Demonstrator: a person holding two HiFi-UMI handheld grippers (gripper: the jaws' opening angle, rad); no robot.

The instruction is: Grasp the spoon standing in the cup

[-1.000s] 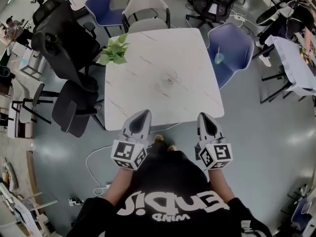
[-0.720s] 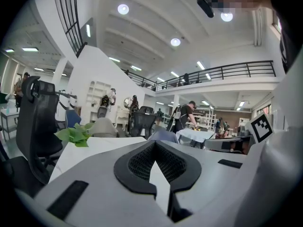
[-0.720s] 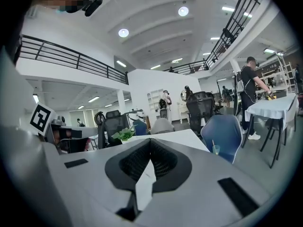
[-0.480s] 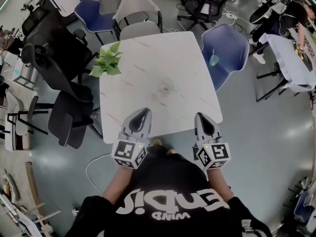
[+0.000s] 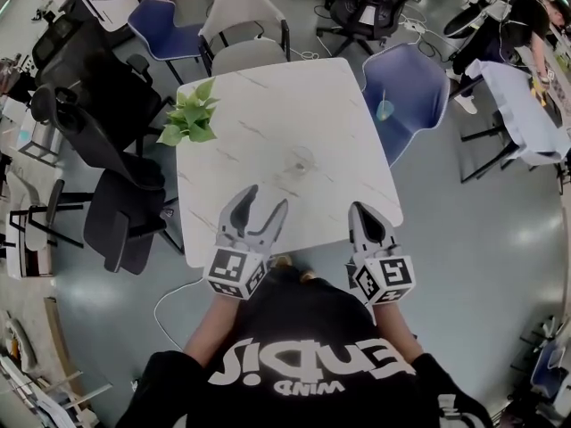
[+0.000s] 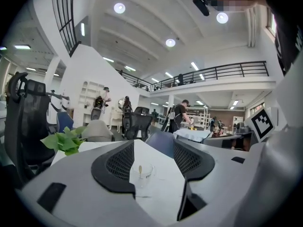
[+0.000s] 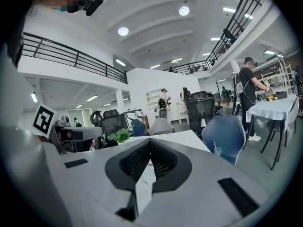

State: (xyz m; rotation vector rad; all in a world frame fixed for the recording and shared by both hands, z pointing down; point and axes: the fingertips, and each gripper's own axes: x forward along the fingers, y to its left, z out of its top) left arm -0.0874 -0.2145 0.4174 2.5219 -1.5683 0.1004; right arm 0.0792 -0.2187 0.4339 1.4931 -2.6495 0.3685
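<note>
My left tool [image 5: 266,198] is opening with nothing in it, aimed at the cup [image 5: 301,160] holding the spoon [image 6: 140,169] on the desk [image 5: 348,123], my right tool [image 5: 362,210] is clenched empty, and I can't read my shirt [image 5: 312,328] lettering.

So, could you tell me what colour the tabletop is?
The tabletop is white with faint veins; head view.

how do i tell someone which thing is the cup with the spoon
Find the square white table ringed by office chairs. Near its middle stands a clear glass cup with a small spoon upright inside. The only other thing on the table is a leafy green plant at the left edge; the cup is see-through.
</note>
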